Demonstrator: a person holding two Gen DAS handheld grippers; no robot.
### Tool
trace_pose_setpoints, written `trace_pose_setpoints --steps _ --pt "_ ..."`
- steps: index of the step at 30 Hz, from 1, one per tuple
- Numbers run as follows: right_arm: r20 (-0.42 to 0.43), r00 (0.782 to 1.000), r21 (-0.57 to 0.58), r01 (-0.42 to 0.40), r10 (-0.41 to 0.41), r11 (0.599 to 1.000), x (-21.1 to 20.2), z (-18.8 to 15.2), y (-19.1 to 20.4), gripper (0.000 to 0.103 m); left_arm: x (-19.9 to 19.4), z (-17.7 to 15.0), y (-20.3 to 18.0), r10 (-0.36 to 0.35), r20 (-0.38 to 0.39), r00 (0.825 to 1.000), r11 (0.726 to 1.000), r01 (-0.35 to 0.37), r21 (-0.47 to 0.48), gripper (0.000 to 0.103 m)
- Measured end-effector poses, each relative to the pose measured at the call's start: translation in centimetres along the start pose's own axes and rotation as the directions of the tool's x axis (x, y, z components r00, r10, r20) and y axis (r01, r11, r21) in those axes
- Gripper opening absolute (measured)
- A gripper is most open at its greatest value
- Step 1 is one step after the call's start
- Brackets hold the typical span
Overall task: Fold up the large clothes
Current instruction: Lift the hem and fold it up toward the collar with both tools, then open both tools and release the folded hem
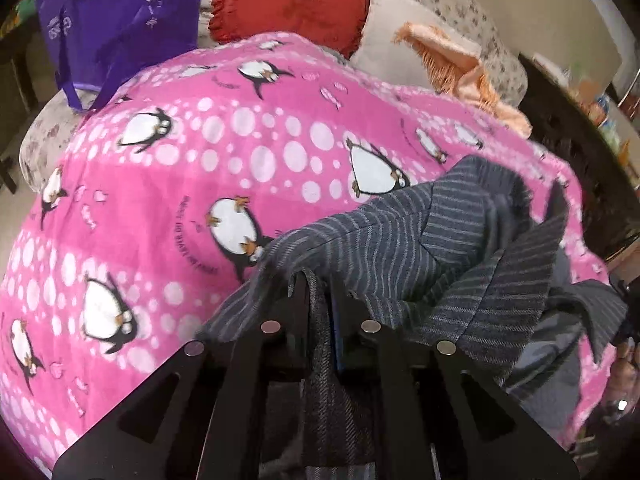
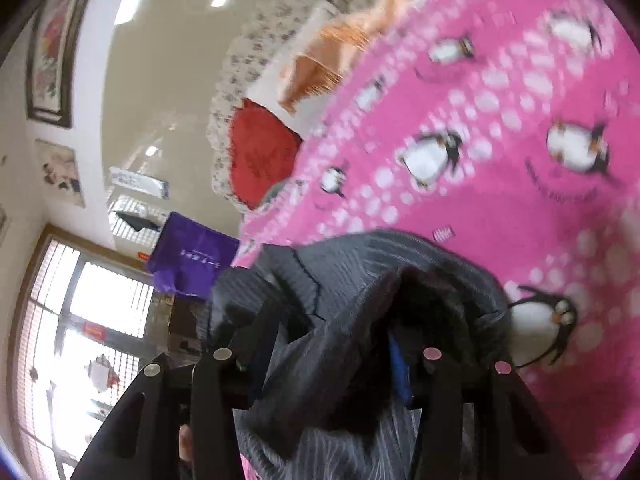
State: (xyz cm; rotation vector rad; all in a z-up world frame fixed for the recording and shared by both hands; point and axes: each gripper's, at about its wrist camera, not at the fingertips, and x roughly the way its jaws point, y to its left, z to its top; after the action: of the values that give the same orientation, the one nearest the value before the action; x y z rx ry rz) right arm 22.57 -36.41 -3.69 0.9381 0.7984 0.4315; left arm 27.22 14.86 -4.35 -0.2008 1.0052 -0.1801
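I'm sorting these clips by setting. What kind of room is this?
Probably a home living room: a floral-covered sofa with a red cushion, a pink penguin blanket spread over it, and framed pictures on the wall.

Beyond me stands a sofa point(image 1: 460, 4) in pale floral cloth. A red cushion point(image 1: 296, 4) leans against its back and a purple bag point(image 1: 116, 20) rests on its arm. 2 framed pictures point(image 2: 52, 56) hang on the cream wall, above a bright barred window point(image 2: 100, 320).
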Motion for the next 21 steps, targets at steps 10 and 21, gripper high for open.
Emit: trace_pose_setpoints --steps 10,21 --pt "0.085 0.994 -0.170 0.081 -0.067 0.982 -7.0 -2.5 4.0 0.050 -9.1 0.1 -0.1 -0.008 0.195 0.981 1.000 0.012 -0.020 0.078" --pt "0.011 0.973 -0.539 0.200 -0.231 0.818 -0.9 -7.0 9.3 0.042 -3.6 -7.0 -11.7 0.003 0.066 0.998 0.954 -0.023 0.300 0.055"
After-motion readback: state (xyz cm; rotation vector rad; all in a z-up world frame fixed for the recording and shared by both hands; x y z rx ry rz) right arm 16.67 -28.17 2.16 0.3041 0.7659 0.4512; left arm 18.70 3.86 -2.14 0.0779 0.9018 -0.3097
